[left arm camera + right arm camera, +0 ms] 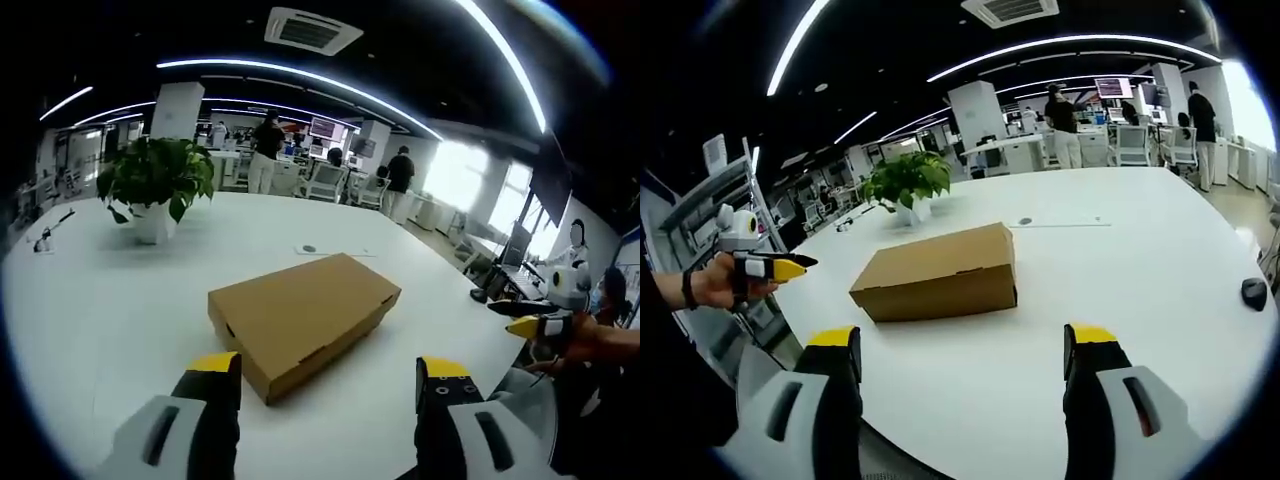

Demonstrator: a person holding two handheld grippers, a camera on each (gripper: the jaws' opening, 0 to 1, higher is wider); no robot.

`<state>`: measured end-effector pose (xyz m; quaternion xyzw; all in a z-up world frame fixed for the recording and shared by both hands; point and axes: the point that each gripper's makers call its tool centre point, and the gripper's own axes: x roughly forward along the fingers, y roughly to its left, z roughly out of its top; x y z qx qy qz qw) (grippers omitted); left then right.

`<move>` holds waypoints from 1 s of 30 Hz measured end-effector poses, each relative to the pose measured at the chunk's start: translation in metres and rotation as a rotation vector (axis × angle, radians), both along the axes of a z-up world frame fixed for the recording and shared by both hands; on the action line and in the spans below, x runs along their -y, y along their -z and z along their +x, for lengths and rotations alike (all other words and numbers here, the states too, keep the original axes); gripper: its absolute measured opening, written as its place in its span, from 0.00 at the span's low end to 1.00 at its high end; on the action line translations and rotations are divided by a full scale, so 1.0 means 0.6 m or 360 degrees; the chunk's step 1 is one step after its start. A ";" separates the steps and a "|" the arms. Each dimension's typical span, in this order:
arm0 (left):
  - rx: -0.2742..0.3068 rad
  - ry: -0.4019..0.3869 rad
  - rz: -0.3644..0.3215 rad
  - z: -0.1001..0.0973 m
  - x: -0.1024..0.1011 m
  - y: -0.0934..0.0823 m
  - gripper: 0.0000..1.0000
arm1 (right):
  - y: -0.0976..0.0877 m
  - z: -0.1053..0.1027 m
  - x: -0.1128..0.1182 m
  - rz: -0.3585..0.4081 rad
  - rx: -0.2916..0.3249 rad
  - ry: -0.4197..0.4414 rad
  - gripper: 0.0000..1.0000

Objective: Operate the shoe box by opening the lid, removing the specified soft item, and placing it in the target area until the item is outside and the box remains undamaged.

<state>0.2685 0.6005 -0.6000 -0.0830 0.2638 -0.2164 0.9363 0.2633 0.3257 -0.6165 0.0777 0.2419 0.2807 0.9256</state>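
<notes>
A closed brown cardboard shoe box (303,317) lies on the white table (110,310), lid down. My left gripper (328,375) hovers just in front of it, open, with nothing between its yellow-tipped jaws. In the right gripper view the same box (938,272) sits mid-table beyond my right gripper (965,345), which is also open and holds nothing. The right gripper (545,325) appears at the right edge of the left gripper view, held in a hand. The left gripper (768,267) appears at the left edge of the right gripper view, also in a hand.
A potted green plant (155,190) stands at the far left of the table, plant (908,185) behind the box. A flat paper with a dark disc (335,249) lies beyond the box. A black mouse (1253,292) rests near the table's right edge. People and desks fill the background.
</notes>
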 end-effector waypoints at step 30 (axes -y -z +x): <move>-0.0005 -0.0018 -0.0040 -0.005 0.001 0.002 0.72 | 0.001 -0.003 -0.009 0.0022 -0.0004 -0.0017 0.77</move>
